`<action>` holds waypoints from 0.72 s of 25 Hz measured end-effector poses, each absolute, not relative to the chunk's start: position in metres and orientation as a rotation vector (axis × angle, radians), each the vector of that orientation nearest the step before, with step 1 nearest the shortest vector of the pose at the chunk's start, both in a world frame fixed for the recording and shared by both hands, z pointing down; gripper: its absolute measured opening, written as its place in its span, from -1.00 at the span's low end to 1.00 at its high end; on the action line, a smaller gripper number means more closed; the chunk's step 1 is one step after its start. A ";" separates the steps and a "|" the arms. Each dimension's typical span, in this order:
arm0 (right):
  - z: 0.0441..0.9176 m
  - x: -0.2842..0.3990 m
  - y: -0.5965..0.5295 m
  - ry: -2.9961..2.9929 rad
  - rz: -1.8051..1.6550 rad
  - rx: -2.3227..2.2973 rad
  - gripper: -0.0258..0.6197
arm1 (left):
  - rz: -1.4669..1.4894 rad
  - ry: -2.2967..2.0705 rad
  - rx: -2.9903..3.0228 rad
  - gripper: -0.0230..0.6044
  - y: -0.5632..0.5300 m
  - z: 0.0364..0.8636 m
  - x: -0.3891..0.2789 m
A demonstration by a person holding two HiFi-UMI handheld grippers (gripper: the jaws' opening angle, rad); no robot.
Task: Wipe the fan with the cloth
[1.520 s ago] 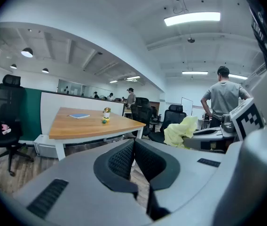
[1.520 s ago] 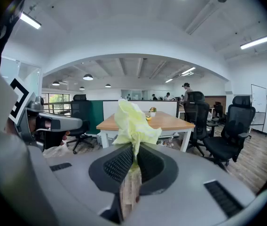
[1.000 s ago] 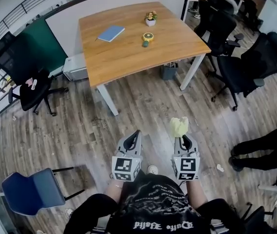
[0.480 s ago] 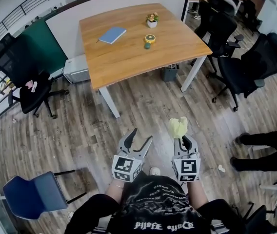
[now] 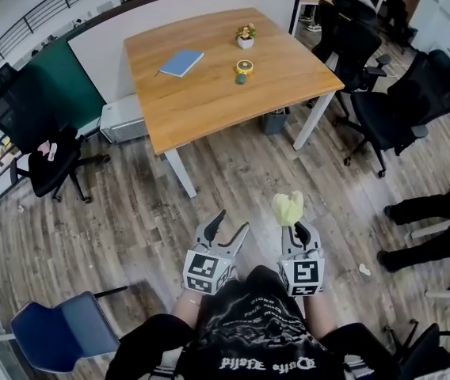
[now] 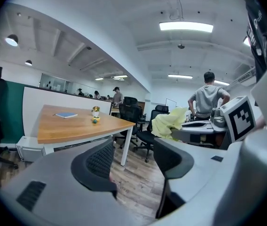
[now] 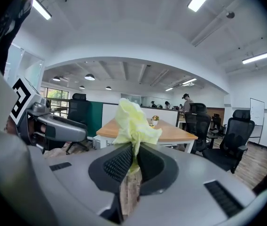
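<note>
Right gripper view: cloth (image 7: 132, 119) upright (in tool (image 7: 134, 148))

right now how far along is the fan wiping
Done: the yellow cloth is clamped in the right gripper. In hand: the left gripper has just been opening, nothing between its jaws. Left: everything else; the small yellow fan sits on the wooden table, far off and untouched.

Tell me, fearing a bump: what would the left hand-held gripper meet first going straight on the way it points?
Nothing near. The left hand-held gripper, jaws just opened and empty, aims over wood floor toward the wooden table; probably its near leg, though depth is unclear.
</note>
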State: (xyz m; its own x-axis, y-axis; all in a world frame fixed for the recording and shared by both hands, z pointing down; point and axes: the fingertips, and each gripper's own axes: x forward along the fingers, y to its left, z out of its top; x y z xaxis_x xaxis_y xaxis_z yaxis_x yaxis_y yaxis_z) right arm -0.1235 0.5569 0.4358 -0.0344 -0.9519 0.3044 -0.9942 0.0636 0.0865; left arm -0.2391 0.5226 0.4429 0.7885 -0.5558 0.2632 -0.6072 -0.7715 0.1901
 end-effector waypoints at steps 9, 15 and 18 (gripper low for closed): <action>0.444 -0.116 0.525 -2.062 0.216 1.916 -0.81 | 0.242 -0.834 2.658 -0.13 0.493 0.448 -0.231; 0.459 -0.081 0.467 -2.120 0.258 1.862 -0.81 | 0.385 -0.778 2.628 -0.05 0.448 0.472 -0.189; 0.463 -0.058 0.426 -2.158 0.259 1.823 -0.81 | 0.384 -0.808 2.618 -0.05 0.413 0.471 -0.162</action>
